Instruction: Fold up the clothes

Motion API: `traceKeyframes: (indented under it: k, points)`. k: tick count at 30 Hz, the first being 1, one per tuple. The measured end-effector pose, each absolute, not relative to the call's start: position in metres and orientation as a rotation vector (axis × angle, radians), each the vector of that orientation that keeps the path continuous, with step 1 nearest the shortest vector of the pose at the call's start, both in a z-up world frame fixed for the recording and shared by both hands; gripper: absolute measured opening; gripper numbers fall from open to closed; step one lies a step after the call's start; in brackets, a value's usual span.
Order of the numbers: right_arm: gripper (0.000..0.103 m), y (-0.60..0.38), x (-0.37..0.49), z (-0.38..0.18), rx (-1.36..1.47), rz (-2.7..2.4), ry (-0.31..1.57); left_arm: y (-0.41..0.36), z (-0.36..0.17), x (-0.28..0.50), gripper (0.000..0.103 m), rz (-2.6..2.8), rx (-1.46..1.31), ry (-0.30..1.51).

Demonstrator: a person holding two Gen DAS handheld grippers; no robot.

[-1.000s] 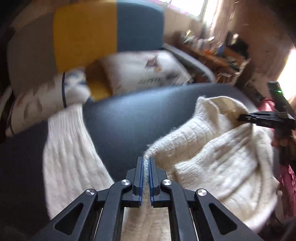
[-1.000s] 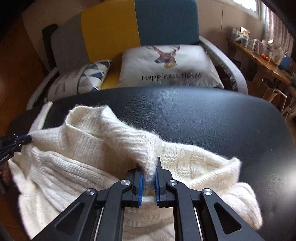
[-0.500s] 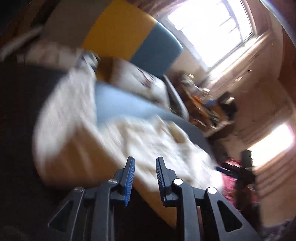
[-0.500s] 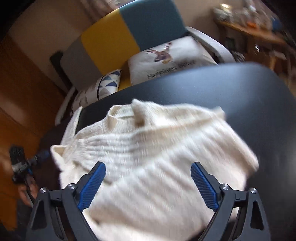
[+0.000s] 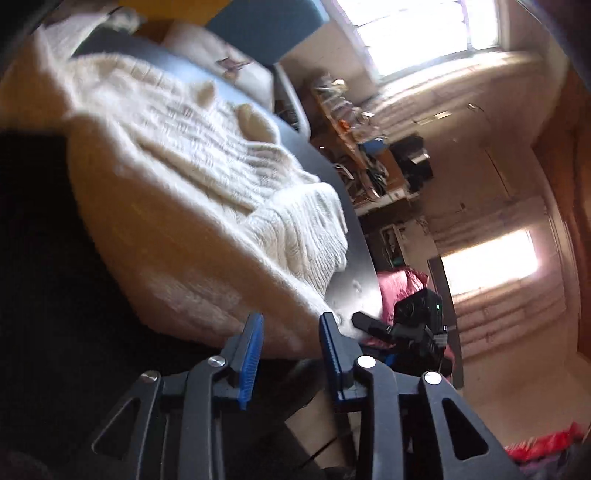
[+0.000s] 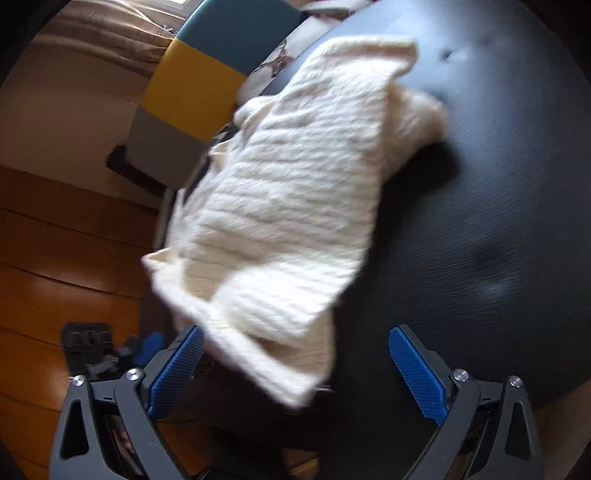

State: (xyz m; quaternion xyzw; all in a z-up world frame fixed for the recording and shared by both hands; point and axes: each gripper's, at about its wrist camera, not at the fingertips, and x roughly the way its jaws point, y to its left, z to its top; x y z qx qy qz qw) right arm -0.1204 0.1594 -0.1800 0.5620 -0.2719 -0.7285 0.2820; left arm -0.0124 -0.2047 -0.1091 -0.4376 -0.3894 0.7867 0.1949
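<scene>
While lying folded across the dark desk (image 6: 498,184), cream knit sweater (image 6: 295,206) fills centre of right wrist frame, lower edge drooping over near desk rim toward bottom centre. Right gripper (image 6: 295,373) at bottom of frame, blue-padded fingers (image 6: 415,373) wide apart, nothing between them; sweater hem blurred just above left pad, touching or not cannot tell. Yellow, teal and grey chair (image 6: 192,85) at upper left, wood floor (image 6: 55,277) at left.

In left wrist frame, tilted and blurred: sweater (image 5: 207,177) spread from upper left to centre on desk (image 5: 354,258), ribbed end at centre right. Left gripper (image 5: 291,354) at bottom centre, fingers (image 5: 251,354) apart with a moderate gap, empty, near sweater's close edge. Right gripper (image 5: 402,328) seen at lower right of centre, beside desk rim, with pink cloth (image 5: 399,284) behind. Bright window (image 5: 424,33) at top, cluttered shelf (image 5: 354,133) right of centre.
</scene>
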Motion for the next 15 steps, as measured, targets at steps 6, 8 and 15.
traceKeyframes:
  k: [6,8,15]
  points:
    - [0.012,0.104,-0.100,-0.167,1.428,-1.976,-0.441,-0.170,-0.115,-0.016,0.034,2.144,-1.286,-1.122]
    - [0.012,0.094,-0.084,-0.157,1.392,-1.964,-0.382,-0.158,-0.117,-0.017,0.036,2.123,-1.305,-1.132]
    - [0.012,0.077,-0.038,-0.133,1.319,-1.926,-0.296,-0.162,-0.129,-0.009,0.039,2.095,-1.406,-1.198]
